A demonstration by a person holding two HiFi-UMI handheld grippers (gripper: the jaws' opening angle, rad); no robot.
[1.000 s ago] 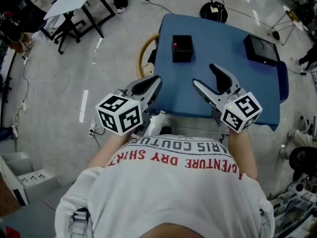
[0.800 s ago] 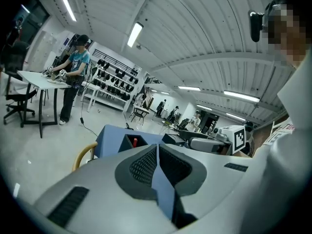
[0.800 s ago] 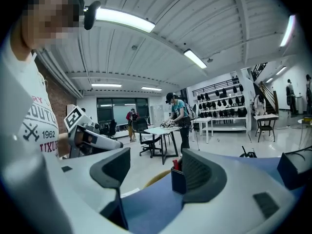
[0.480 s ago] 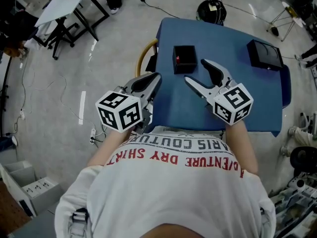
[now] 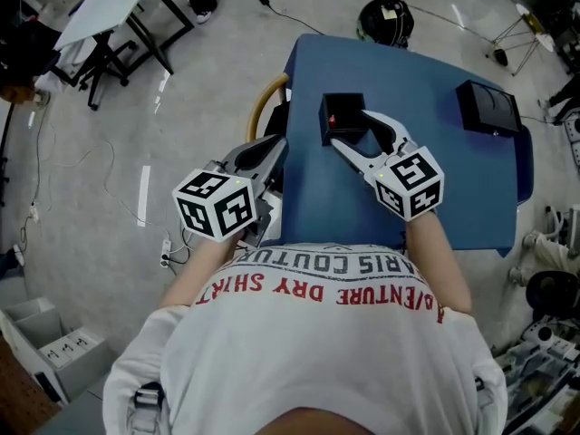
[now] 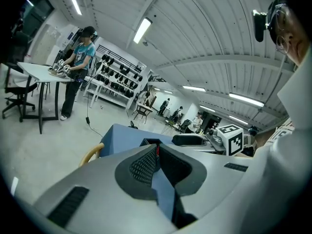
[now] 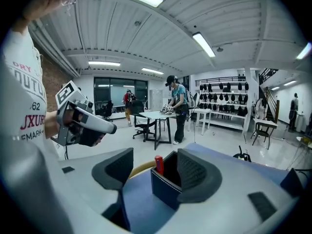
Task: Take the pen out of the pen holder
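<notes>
Right hand-held gripper: a second ago it hung over the near edge of the blue-topped counter. It has since travelled forward and left, and now reaches the black square stitched pen holder. Jaws wide apart but closing. In the right gripper view the holder's near corner and the red-capped pen stand between them, with no pad touching yet. The pen is upright in the holder, at its near-left corner.

Left hand-held gripper: jaws together, empty, off the counter's left edge, little changed.

Judgement: the approach is nearly done. The grip must close on the pen alone, so the far jaw has to clear the holder wall.
</notes>
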